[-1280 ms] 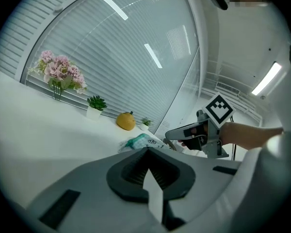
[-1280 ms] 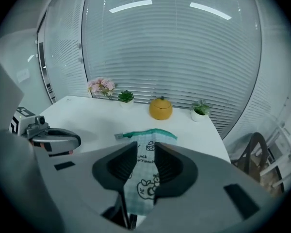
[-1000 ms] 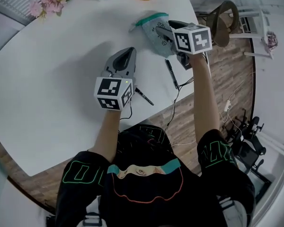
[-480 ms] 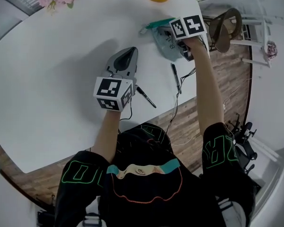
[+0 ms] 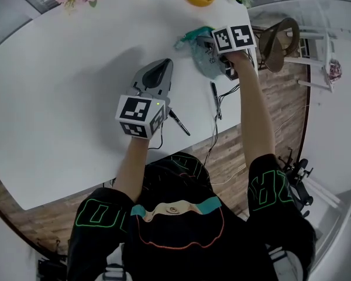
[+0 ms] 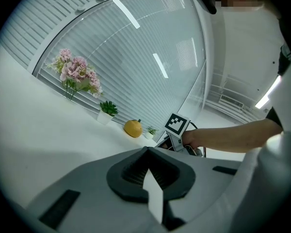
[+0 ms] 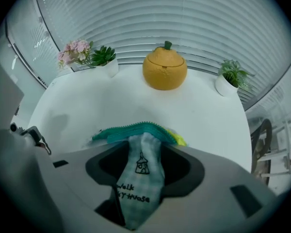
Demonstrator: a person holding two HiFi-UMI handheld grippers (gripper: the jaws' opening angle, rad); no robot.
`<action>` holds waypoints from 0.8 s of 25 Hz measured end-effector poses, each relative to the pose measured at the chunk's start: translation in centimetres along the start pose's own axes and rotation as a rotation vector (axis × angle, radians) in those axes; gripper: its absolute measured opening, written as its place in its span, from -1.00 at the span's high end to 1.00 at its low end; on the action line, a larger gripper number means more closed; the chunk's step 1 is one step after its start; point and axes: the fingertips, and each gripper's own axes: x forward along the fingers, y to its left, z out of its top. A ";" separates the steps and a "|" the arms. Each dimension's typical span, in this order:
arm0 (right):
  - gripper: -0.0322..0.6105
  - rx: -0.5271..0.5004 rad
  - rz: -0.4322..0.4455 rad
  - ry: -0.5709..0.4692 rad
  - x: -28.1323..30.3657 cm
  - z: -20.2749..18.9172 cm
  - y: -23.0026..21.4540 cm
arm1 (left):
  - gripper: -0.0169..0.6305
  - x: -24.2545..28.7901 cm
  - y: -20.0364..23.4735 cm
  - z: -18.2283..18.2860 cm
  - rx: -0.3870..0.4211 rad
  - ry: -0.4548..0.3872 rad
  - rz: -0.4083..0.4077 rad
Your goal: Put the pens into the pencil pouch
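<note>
Pencil pouch point(image 5: 200, 58) lies near the far right edge of the white table point(image 5: 76, 81), with its teal zipper on the far side. We see the right gripper point(image 7: 141, 152) pointing steeply down onto it. Its jaws have just been closing and they pinch a fold of the checked fabric. A black pen point(image 5: 214, 100) lies on the table just before the pouch, and a second pen point(image 5: 179, 122) lies beside the left gripper point(image 6: 146, 152). The tips of that gripper are pressed together, with nothing between them.

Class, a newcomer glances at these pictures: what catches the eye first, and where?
The right gripper, whose jaws have just been closing, pinches a checked pouch with a teal zip at the far right of the table. An orange-shaped pot sits beyond it. A black pen and a second pen lie near the front edge.
</note>
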 end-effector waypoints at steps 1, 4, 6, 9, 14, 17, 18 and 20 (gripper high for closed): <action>0.28 -0.010 0.006 0.008 0.0 0.0 0.3 | 0.96 0.0 -0.1 0.0 0.003 0.002 0.004; 0.77 -0.036 0.024 0.009 -0.1 -0.2 1.5 | 0.96 0.0 -0.4 -0.2 0.011 0.006 0.022; 0.80 -0.057 0.019 -0.005 -0.1 -0.2 1.7 | 0.96 -0.1 -0.7 -0.1 0.013 -0.004 0.038; 0.82 -0.074 0.025 -0.042 -0.2 0.0 1.7 | 0.96 -0.4 -1.1 -0.1 0.024 -0.015 0.061; 0.82 -0.005 0.073 -0.286 -4.5 0.7 1.6 | 0.96 -1.7 -1.7 -0.3 0.051 -0.026 0.137; 0.82 0.017 0.088 -0.490 -8.8 1.0 1.2 | 0.96 -2.4 -2.4 0.0 0.059 -0.060 0.179; 0.82 0.023 0.082 -0.556 -10.1 0.8 1.0 | 0.96 -2.5 -2.8 0.0 0.069 -0.067 0.192; 0.82 0.027 0.061 -0.662 -12.4 -0.1 0.7 | 0.96 -2.8 -3.9 0.0 0.094 -0.078 0.217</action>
